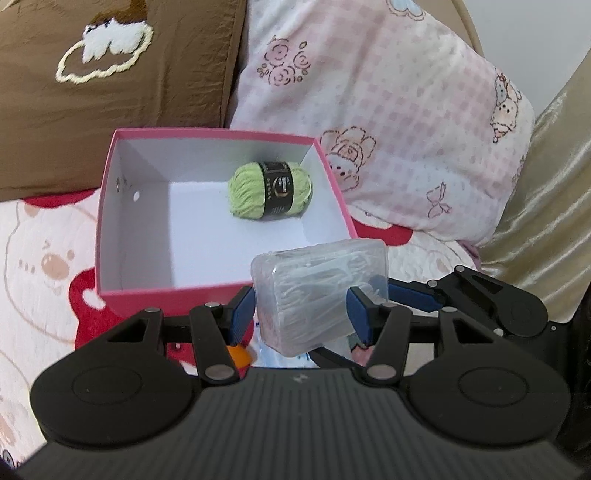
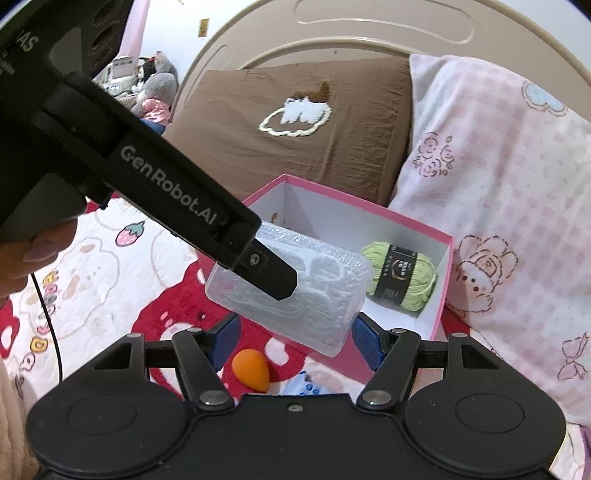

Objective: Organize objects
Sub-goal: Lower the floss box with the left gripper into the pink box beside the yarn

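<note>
A clear plastic case (image 1: pixel 321 291) filled with white sticks hangs above the bedspread, just in front of the pink box (image 1: pixel 122 206). My left gripper (image 1: pixel 301 314) is shut on the case's two sides. In the right wrist view the case (image 2: pixel 317 314) also sits between the blue pads of my right gripper (image 2: pixel 295 338), which seem to press on its lower end. One of the left gripper's fingers (image 2: pixel 277 280) lies across the case's top. A ball of green yarn (image 1: pixel 271 190) with a black band lies inside the pink box (image 2: pixel 443 280), toward its far right corner.
An orange egg-shaped thing (image 2: pixel 251 369) and a blue-and-white packet (image 2: pixel 303 386) lie on the red and white bedspread (image 1: pixel 40 266) under the grippers. A brown pillow (image 2: pixel 295 147) and a pink checked pillow (image 2: pixel 498 184) lean against the headboard (image 2: pixel 369 33) behind the box. A hand (image 2: pixel 33 254) holds the left gripper.
</note>
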